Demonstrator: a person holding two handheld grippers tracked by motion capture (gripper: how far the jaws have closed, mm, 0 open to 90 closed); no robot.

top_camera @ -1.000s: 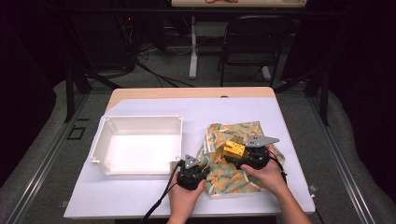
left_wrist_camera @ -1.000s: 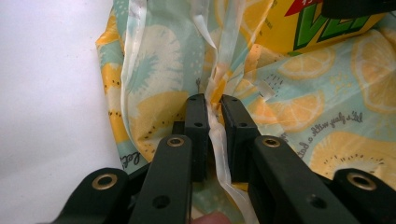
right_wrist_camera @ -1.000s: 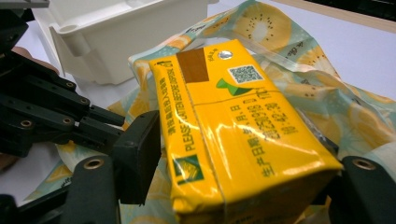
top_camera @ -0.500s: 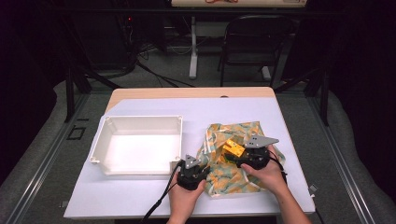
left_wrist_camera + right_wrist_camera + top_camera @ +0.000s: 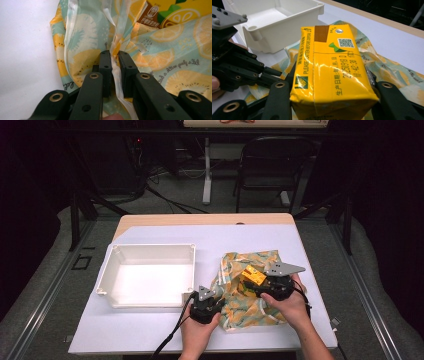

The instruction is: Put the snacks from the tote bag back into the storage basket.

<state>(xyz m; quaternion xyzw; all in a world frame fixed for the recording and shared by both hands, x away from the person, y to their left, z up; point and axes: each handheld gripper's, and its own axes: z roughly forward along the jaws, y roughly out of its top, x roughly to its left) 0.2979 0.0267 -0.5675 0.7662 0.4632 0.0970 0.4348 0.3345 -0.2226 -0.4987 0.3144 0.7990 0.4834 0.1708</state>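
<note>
- In the high view, the fruit-print bag (image 5: 250,290) is lying crumpled in the lower right part of the frame, on the white table (image 5: 150,335), just right of the white bin (image 5: 146,276).
- The left gripper (image 5: 212,301) is sitting at the bag's lower left edge, with the person's left hand (image 5: 197,332) coming up from the bottom of the frame.
- In the left gripper view, its jaws are nearly closed and pinching a bunched strip of the bag's (image 5: 160,62) thin plastic, dead center of the frame. A sliver of gap is showing between the pads (image 5: 105,67), with plastic running through it.
- The right gripper (image 5: 261,285) is sitting over the middle of the bag, with the right hand (image 5: 290,307) behind it.
- It's clamping a yellow drink carton (image 5: 332,70), which is taking up the center of the right gripper view. Jaws are pressing the carton's two sides, spread about as wide as the carton.
- In the high view the carton (image 5: 253,276) is peeking out just left of the grey plate (image 5: 284,268), above the bag.
- In the right gripper view the bin (image 5: 274,22) is sitting in the upper left, and the left gripper's black linkage (image 5: 237,67) is poking in at the left edge.
</note>
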